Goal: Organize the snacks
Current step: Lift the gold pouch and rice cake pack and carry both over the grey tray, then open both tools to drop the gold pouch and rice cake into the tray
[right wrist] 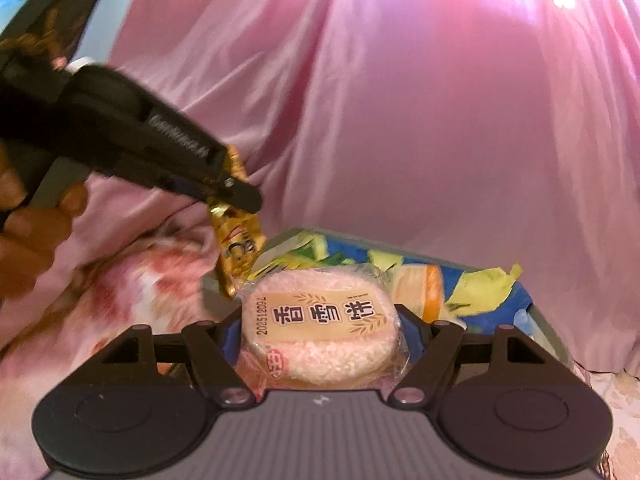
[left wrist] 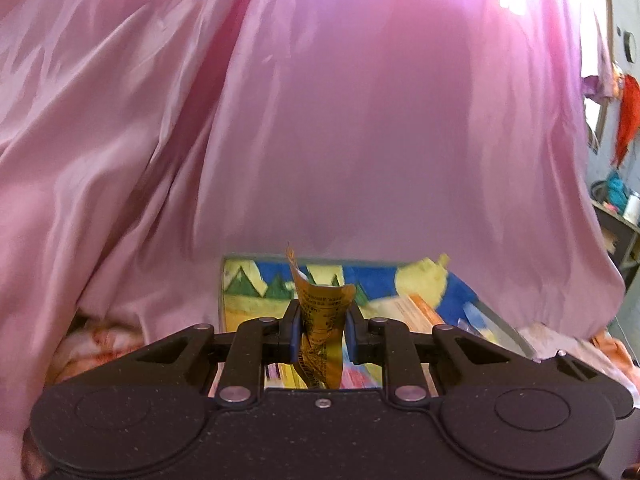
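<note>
My left gripper [left wrist: 321,330] is shut on a gold snack packet [left wrist: 322,320] and holds it upright above a grey tray [left wrist: 508,332] lined with a blue, yellow and green picture. In the right wrist view the left gripper [right wrist: 236,196] comes in from the left with the gold packet [right wrist: 238,252] hanging over the tray's left rim [right wrist: 212,280]. My right gripper [right wrist: 320,336] is shut on a round rice cracker in a clear wrapper [right wrist: 320,328], held over the near part of the tray.
Orange and white snack packets [left wrist: 416,308] lie in the tray, one also seen in the right wrist view [right wrist: 420,288]. A pink satin sheet [left wrist: 320,120] hangs behind the tray. A floral cloth [right wrist: 120,280] lies to its left. Shelves with clutter [left wrist: 620,200] stand far right.
</note>
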Demonstrator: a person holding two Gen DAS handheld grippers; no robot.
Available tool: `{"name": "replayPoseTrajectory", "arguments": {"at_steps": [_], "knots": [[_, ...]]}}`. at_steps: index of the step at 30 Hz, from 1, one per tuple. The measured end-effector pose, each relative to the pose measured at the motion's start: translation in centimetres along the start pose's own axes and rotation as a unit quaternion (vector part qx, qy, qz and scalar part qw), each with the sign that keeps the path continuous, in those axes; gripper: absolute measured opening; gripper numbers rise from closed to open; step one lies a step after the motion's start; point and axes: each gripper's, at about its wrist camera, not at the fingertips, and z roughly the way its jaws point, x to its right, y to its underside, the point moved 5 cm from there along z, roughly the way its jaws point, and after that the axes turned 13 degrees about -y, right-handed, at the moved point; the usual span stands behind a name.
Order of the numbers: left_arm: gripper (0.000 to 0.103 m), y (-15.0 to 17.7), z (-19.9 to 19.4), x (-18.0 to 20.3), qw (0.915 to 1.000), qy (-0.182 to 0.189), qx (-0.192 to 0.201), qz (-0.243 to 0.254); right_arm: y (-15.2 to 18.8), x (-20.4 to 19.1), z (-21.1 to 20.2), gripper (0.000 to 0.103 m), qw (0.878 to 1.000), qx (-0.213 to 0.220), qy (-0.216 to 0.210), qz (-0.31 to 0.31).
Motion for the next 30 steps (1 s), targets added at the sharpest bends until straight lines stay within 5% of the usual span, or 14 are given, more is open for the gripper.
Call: {"name": "replayPoseTrajectory", "arguments": {"at_steps": [7, 18, 21, 26, 30], "knots": [[0.023, 0.3, 4.4, -1.2, 0.9995, -0.002, -0.025, -0.019, -2.3, 3.5, 5.4, 0.077, 0.999, 0.008, 0.038, -0.005], [0.020, 1.9, 6.7, -2.0, 0.9987, 0.000, -0.047, -0.019, -0.1, 3.9, 9.5, 0.079, 0.998, -0.029, 0.047, -0.006], [0.028, 1.8, 6.7, -1.8, 0.9989, -0.008, -0.042, -0.018, 0.0, 3.6, 9.7, 0.084, 0.998, -0.030, 0.045, -0.013], [0.066, 1.5, 5.5, -1.9, 0.9995, -0.021, -0.023, -0.009, -0.3, 3.1, 9.5, 0.094, 0.998, -0.031, 0.050, -0.026], [0.079, 1.3, 4.3, -1.7, 0.9996, -0.027, -0.009, -0.010, -0.6, 3.0, 8.5, 0.102, 0.997, -0.024, 0.058, -0.034]]}}
